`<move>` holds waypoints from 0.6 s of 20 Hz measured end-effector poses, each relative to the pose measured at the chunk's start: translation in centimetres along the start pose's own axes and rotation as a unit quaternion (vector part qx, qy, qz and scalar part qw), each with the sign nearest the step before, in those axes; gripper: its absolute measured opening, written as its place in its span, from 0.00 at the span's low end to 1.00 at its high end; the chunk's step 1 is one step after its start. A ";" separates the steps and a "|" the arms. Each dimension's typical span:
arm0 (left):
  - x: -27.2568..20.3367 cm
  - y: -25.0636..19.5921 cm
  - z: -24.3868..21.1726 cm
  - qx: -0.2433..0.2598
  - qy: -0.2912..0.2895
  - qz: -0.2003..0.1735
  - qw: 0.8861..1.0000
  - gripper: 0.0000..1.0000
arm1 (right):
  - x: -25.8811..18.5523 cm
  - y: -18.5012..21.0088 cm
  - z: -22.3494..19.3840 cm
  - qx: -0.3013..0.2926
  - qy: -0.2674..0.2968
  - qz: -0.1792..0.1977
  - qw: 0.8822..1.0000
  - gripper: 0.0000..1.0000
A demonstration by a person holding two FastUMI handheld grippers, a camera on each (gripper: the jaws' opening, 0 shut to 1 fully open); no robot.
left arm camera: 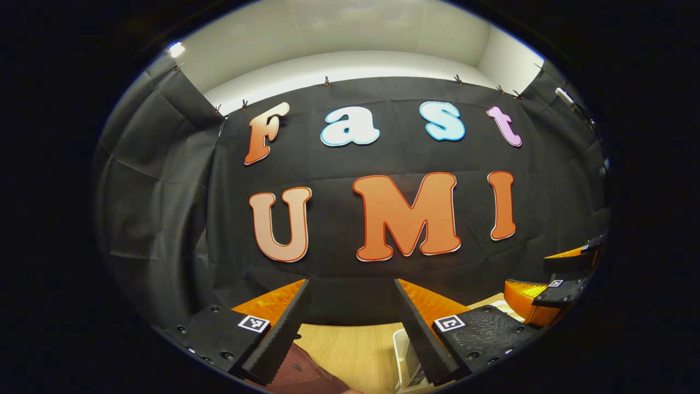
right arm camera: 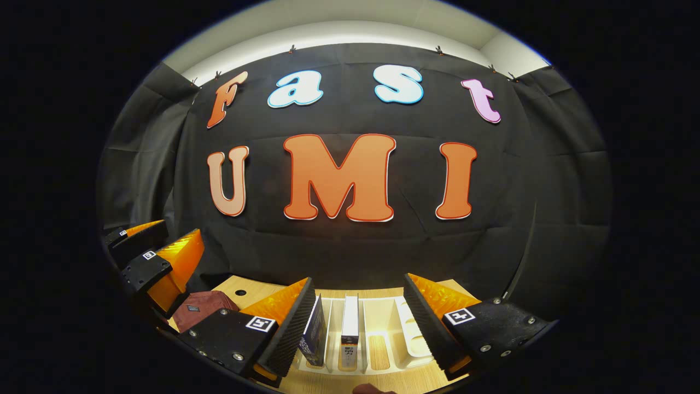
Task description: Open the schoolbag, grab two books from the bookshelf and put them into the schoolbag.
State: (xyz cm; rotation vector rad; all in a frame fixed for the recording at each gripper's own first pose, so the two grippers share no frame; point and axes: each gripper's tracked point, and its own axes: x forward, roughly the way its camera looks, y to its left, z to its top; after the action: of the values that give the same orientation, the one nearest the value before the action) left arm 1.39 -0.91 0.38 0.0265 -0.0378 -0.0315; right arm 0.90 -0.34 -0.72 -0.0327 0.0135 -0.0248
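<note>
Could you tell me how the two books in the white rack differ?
The left book has a dark cover, while the right book is white with a dark band low on its spine. The left book leans slightly; the right book stands straight. Both stand on edge in neighbouring slots of the rack.

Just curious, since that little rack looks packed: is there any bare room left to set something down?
Yes. The rack has bare slots right of the two upright books. Bare wooden table lies between the dark red bag and the rack. It is crowded at the rack's left end, around the books.
</note>
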 end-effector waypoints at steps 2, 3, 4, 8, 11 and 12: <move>-0.2 0.3 -0.1 0.003 0.001 0.002 1.000 0.93 | 0.0 -0.1 0.0 0.001 0.000 -0.003 1.000 0.96; -0.1 0.4 -0.1 0.006 0.002 0.003 1.000 0.95 | 0.1 -0.2 -0.2 0.003 0.003 -0.001 1.000 0.96; -0.1 0.5 -0.4 0.009 0.004 0.003 1.000 0.93 | 0.1 -0.5 -0.3 0.003 0.004 -0.005 1.000 0.96; -0.3 0.4 -3.5 0.033 0.039 0.002 0.999 0.95 | 0.2 -1.4 -1.3 0.004 0.013 -0.016 1.000 0.96; -0.6 0.0 -7.2 0.063 0.081 -0.009 0.995 0.94 | 0.3 -2.2 -2.2 0.004 0.023 -0.024 0.999 0.96; -0.8 0.0 -8.2 0.075 0.091 -0.012 0.993 0.93 | 0.3 -2.2 -2.5 0.004 0.027 -0.024 0.999 0.96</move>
State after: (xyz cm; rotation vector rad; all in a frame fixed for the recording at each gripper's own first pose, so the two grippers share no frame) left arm 0.92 -0.68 -7.85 0.1805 0.1425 -0.0499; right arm 1.10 -2.67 -3.15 -0.0241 0.0671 -0.0738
